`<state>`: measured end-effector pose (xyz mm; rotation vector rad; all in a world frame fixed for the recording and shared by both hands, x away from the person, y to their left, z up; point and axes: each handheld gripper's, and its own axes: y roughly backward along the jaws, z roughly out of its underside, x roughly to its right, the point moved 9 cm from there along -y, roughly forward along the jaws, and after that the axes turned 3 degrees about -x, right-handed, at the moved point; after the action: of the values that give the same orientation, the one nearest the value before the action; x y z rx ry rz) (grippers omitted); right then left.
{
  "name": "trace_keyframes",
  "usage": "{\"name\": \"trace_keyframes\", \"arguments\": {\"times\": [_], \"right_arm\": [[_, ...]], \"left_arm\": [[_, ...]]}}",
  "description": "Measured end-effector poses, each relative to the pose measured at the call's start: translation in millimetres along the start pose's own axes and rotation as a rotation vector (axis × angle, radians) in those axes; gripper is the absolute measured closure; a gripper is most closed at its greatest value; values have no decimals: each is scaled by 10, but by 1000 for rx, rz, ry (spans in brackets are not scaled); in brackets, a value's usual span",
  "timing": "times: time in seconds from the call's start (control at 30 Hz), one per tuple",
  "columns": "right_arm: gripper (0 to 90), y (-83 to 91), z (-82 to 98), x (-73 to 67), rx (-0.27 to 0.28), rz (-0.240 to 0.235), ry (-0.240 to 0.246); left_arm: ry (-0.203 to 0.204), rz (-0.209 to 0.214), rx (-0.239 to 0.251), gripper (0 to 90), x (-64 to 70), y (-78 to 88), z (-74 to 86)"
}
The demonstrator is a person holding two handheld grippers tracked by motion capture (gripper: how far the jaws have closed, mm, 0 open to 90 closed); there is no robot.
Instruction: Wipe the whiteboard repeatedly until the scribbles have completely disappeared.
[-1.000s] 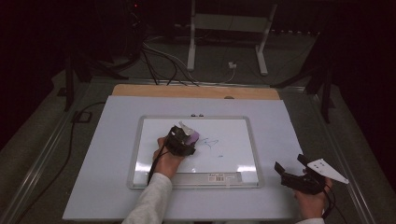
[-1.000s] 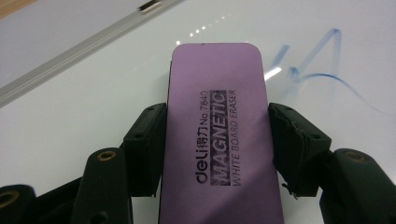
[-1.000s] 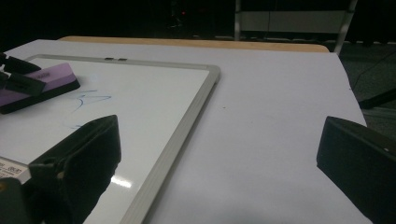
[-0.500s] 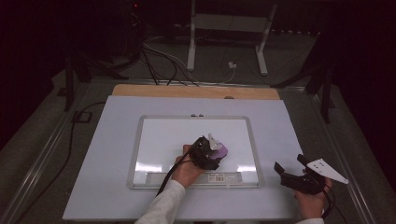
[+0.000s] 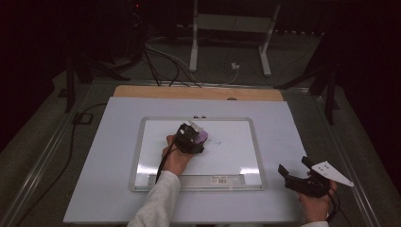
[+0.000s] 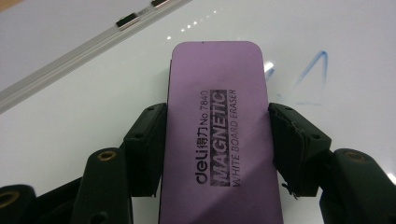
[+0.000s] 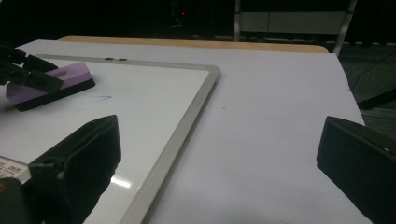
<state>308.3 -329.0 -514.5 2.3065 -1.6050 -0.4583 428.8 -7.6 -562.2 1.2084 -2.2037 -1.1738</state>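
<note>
left gripper (image 5: 191,139) clamps purple rectangular magnetic eraser (image 6: 219,126) flat on silver-framed whiteboard (image 5: 246,124) | swept back from board's lower middle to upper centre | faint blue marks (image 6: 308,74) remain beside it (wiping unfinished, likely) | right gripper (image 5: 302,177) jaws apart, idle off board's right edge

The left gripper (image 5: 193,137), its fingers (image 6: 147,149) clamping the purple eraser (image 6: 219,135), has swept across the whiteboard (image 5: 236,156) and back toward its upper middle.
</note>
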Motion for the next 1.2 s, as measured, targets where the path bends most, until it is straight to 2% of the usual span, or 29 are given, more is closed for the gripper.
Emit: {"name": "trace_keyframes", "arguments": {"times": [0.07, 0.17, 0.3, 0.33, 0.4, 0.43, 0.5, 0.53, 0.63, 0.77, 0.87, 1.0, 1.03, 1.1, 1.17, 1.2], "right_arm": [[1, -5, 1, -4, -1, 0, 1], [2, -12, 4, -12, -4, -2, 2], [1, -8, 1, -9, -2, -1, 2], [1, -4, 0, -5, -1, 0, 2], [1, 1, 0, 1, 0, 0, 0], [1, 2, -1, 2, 2, 0, -1], [1, 3, -1, 5, 1, 1, -1], [1, 5, -1, 5, 2, 1, -2], [1, 15, -4, 3, 3, 1, -1], [1, 11, 0, 12, 3, 2, -4], [1, 12, 2, 9, 2, 2, -2], [1, 13, 2, 11, 2, 3, -3], [1, 11, 1, 12, 2, 3, -3], [1, 9, 3, 10, 1, 3, -2], [1, 4, 5, 3, -1, 1, 1], [1, 1, 6, -1, -2, 0, 1]], "left_arm": [[13, 49, 6, 420, 61, -17, -17], [-19, 89, 9, 421, 225, -27, -52], [-116, 162, 20, 420, 622, -3, -73], [-144, 194, 21, 420, 730, 17, -65], [-221, 245, 22, 420, 938, 68, -29], [-241, 262, 27, 420, 1000, 81, -20], [-259, 259, 26, 420, 1043, 94, -12], [-251, 254, 26, 420, 1021, 86, -19], [-226, 174, 19, 420, 853, 56, -49], [-167, 58, 3, 420, 483, 19, -62], [-108, 7, -4, 420, 240, -2, -56], [-47, -56, -13, 420, -3, -13, -39], [-31, -68, -14, 420, -44, -17, -37], [0, -64, -12, 420, -80, -32, -45], [-8, -67, -14, 420, -68, -44, -66], [-11, -55, -10, 420, -39, -56, -84]]}}
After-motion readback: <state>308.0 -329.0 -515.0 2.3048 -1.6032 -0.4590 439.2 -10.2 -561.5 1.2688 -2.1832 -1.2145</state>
